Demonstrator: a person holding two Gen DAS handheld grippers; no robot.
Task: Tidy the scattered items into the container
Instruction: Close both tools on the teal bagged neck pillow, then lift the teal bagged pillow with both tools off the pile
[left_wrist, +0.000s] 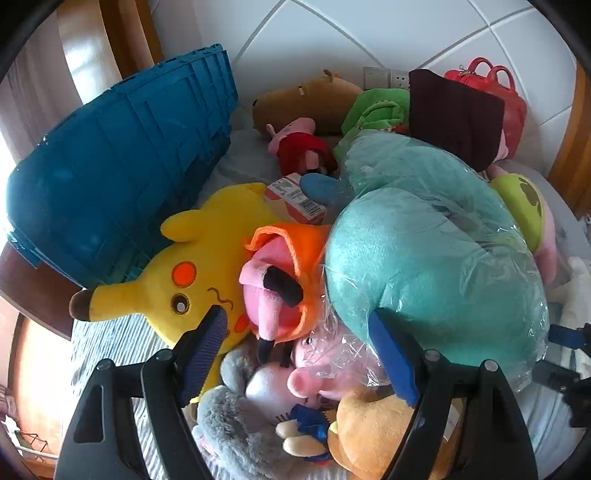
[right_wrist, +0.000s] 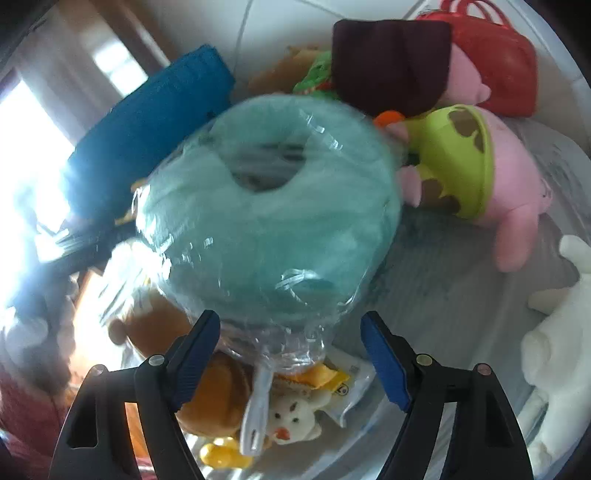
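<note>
- On the bed, left wrist view: teal ring cushion (left_wrist: 424, 251), wrapped in clear film, lies ahead and to the right of the left claw (left_wrist: 301, 354); its lower edge presses against that claw's right finger.
- Left claw: jaws stand apart, nothing clamped; between them lie the pink-and-orange plush (left_wrist: 280, 288) and a grey plush (left_wrist: 229, 406). Yellow plush (left_wrist: 199, 266) sits just left of the left finger.
- Blue crate (left_wrist: 122, 166), the likely container, rests tipped at far left, well apart from the cushion.
- Right wrist view (blurred): same teal ring cushion (right_wrist: 266, 214) fills the centre, directly ahead of the right claw (right_wrist: 291, 354); its bunched film tail hangs into the gap between the fingers.
- Right claw: jaws read as apart; pads do not visibly press the cushion, so whether the film is pinched I cannot tell.
- Blue crate (right_wrist: 147, 133) lies up-left, beyond the cushion.
- Judgement: right claw is nearer and squarer to the cushion; the carry would run leftward to the crate.
</note>
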